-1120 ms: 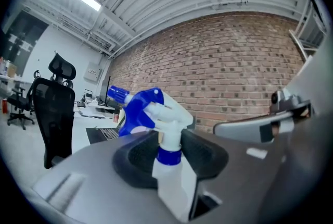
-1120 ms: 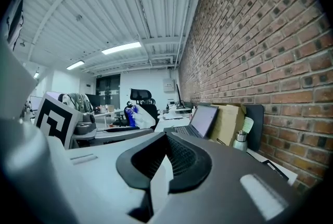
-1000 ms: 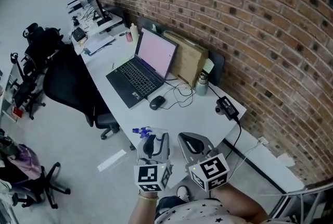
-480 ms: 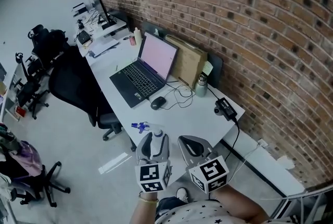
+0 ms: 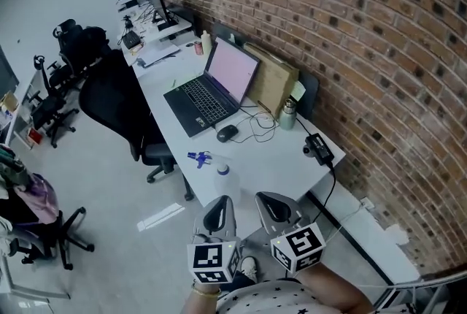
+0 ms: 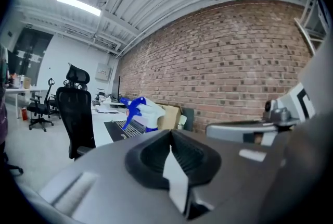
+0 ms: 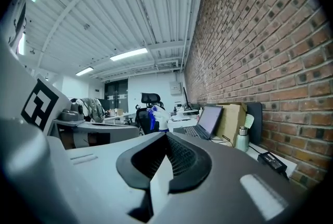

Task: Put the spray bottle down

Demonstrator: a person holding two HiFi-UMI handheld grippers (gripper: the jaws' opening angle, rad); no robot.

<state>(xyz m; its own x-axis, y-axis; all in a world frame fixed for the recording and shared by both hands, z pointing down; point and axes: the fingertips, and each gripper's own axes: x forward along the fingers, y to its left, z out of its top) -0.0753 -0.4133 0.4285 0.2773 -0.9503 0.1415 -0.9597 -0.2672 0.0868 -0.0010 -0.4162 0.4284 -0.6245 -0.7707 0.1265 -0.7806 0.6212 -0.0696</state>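
Observation:
The spray bottle (image 5: 217, 169), white with a blue trigger head, stands upright by itself near the front edge of the white table (image 5: 284, 166). My left gripper (image 5: 220, 212) is shut and empty, drawn back from the bottle toward the person's body. In the left gripper view the bottle (image 6: 140, 112) shows beyond the closed left gripper (image 6: 169, 137), apart from it. My right gripper (image 5: 272, 208) sits beside the left one, also shut with nothing in it. In the right gripper view the bottle (image 7: 156, 116) stands to the left, ahead of the right gripper (image 7: 165, 139).
An open laptop (image 5: 208, 93), a mouse (image 5: 227, 133), cables, a metal flask (image 5: 290, 114), a cardboard sheet (image 5: 271, 79) and a black adapter (image 5: 316, 144) lie further along the table by the brick wall. A black office chair (image 5: 109, 104) stands left of the table.
The left gripper held the spray bottle, let it go onto the table and closed empty. Both grippers have drawn back from the table toward the person.

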